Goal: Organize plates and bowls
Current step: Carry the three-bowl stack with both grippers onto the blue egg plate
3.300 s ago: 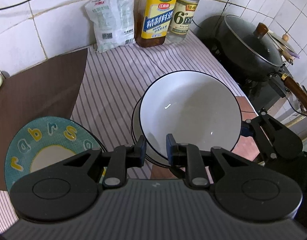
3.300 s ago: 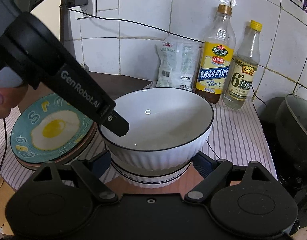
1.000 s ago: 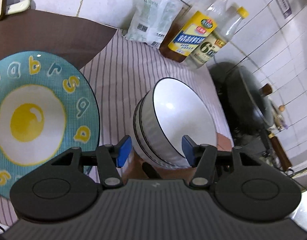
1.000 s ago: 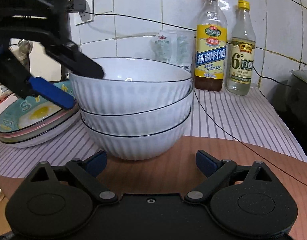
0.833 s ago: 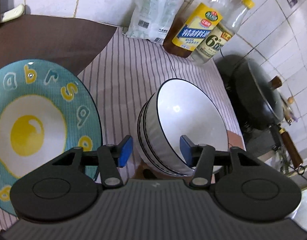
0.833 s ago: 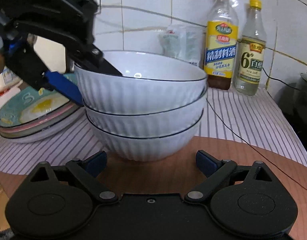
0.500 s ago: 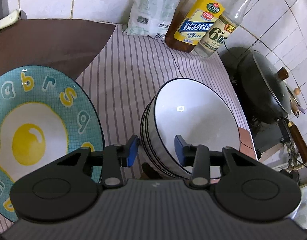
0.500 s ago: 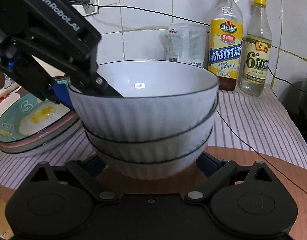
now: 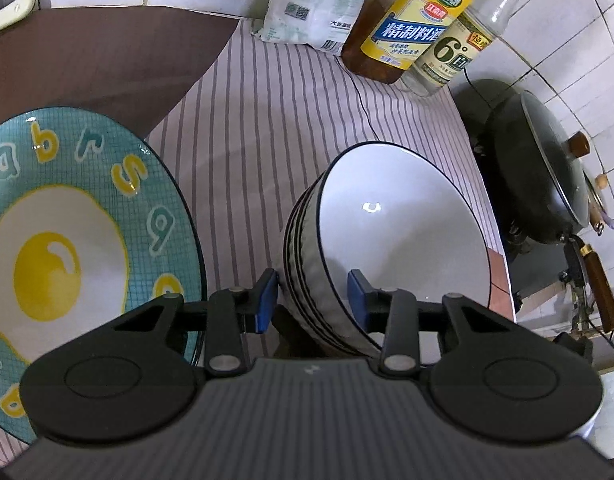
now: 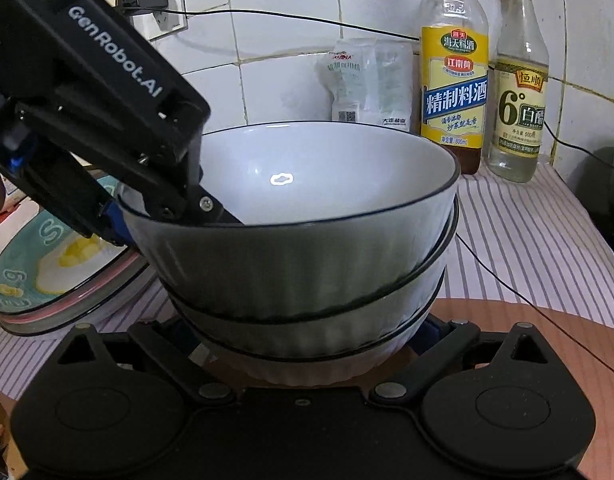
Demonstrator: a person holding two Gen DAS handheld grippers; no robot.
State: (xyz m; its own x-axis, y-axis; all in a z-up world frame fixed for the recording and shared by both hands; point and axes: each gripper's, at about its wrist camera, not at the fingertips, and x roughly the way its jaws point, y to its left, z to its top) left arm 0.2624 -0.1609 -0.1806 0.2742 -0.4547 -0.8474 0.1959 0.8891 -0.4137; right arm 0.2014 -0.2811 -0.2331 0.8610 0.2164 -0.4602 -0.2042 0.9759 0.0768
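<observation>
A stack of three white ribbed bowls with dark rims (image 9: 403,240) (image 10: 307,248) stands on the counter. My left gripper (image 9: 311,300) straddles the near rim of the stack, one finger inside the top bowl and one outside; the blue pads look close to the rim, contact unclear. It also shows in the right wrist view (image 10: 107,120). My right gripper (image 10: 307,336) is wide open around the base of the stack, its fingertips hidden behind the bowls. A teal plate with a fried-egg print (image 9: 67,248) (image 10: 55,264) tops a stack of plates to the left.
Two bottles (image 10: 455,68) (image 10: 519,80) and a white bag (image 10: 367,80) stand against the tiled wall. A lidded black wok (image 9: 547,168) sits on the stove at right. A thin black cable (image 10: 499,272) runs across the striped cloth (image 9: 267,128). A brown mat (image 9: 107,60) lies at the back left.
My left gripper has narrowed over the rim of the bowl stack. My right gripper has moved in close, so the bowls now fill its view and cover its fingertips.
</observation>
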